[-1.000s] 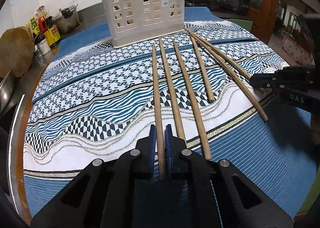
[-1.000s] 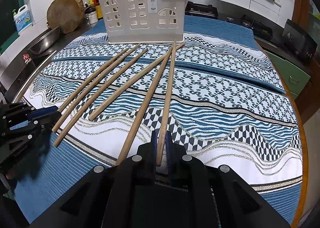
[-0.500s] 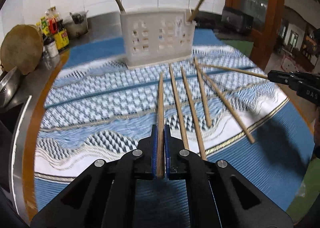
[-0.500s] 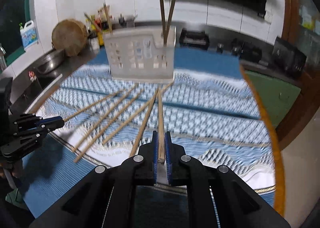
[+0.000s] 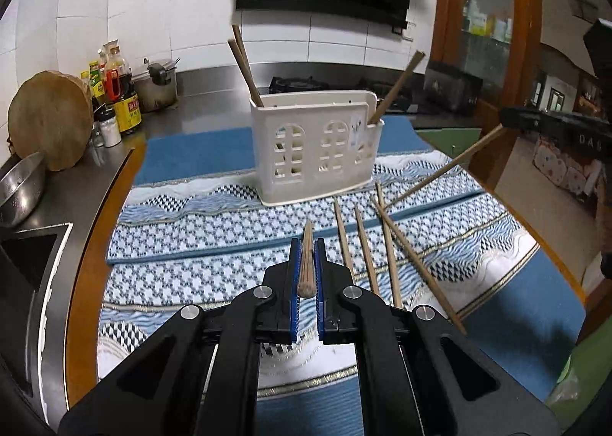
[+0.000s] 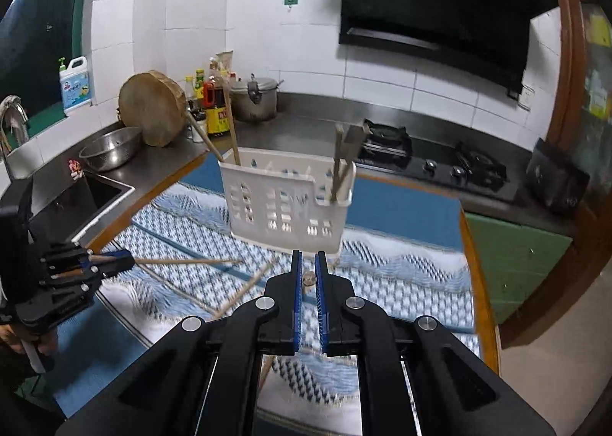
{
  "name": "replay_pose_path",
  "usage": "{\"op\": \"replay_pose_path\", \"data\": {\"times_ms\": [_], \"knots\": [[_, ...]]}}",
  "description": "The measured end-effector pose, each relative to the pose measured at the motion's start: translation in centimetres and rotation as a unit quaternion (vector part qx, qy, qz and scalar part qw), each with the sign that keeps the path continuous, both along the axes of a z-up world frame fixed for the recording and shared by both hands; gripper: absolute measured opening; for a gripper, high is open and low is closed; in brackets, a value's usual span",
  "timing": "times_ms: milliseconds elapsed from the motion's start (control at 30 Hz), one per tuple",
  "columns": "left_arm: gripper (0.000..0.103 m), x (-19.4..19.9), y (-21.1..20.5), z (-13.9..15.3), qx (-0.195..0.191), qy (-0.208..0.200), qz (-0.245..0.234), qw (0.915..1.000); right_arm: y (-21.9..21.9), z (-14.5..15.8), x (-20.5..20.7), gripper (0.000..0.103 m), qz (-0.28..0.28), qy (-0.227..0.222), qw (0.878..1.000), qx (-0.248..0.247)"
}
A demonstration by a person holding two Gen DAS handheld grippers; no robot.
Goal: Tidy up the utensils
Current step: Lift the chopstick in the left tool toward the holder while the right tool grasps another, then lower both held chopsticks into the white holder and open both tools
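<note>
My left gripper (image 5: 307, 244) is shut on a wooden chopstick (image 5: 307, 263), held above the cloth and pointing toward the white holder (image 5: 313, 152). My right gripper (image 6: 308, 258) is shut on another chopstick (image 6: 308, 278), seen end-on; in the left wrist view that chopstick (image 5: 447, 168) slants down from the right gripper (image 5: 508, 118). The holder (image 6: 287, 206) stands at the far side of the cloth with chopsticks upright in both end compartments. Several chopsticks (image 5: 367, 248) lie on the cloth to the right of my left gripper.
A blue-and-white patterned cloth (image 5: 214, 229) covers the table. A round wooden board (image 5: 48, 118), sauce bottles (image 5: 122, 91), a metal bowl (image 5: 19, 183) and a pot (image 5: 157, 87) stand on the counter at left. A gas hob (image 6: 432, 160) lies behind the holder.
Both grippers have lifted their chopsticks off the cloth and tilted up, so the views now face the holder and wall. The loose chopsticks stay on the cloth.
</note>
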State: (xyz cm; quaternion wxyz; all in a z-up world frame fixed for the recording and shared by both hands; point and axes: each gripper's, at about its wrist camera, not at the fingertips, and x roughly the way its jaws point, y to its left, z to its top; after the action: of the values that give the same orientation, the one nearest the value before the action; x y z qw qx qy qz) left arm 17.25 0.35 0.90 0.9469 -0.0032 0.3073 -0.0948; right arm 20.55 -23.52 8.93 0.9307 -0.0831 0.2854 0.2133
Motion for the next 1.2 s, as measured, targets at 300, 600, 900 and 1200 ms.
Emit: {"op": "replay_pose_path", "data": {"times_ms": [300,600,900,1200], "knots": [[0.005,2.0,1.2,1.8,-0.013,-0.005,-0.005,0.9999,1.8,6.2,2.8,0.007,0.019,-0.029,0.999,-0.012],[0.005,3.2,1.6,4.5,-0.002,-0.021,-0.018,0.9996,4.1,12.1,6.0,0.007,0.013,-0.086,0.996,-0.003],[0.005,3.5,2.0,6.9,-0.013,-0.038,-0.028,0.9988,5.3,12.6,10.3,0.007,-0.016,-0.095,0.995,0.013],[0.005,3.9,1.2,11.0,-0.012,-0.08,-0.046,0.9957,5.8,11.6,12.4,0.007,-0.034,-0.111,0.993,0.006]]}}
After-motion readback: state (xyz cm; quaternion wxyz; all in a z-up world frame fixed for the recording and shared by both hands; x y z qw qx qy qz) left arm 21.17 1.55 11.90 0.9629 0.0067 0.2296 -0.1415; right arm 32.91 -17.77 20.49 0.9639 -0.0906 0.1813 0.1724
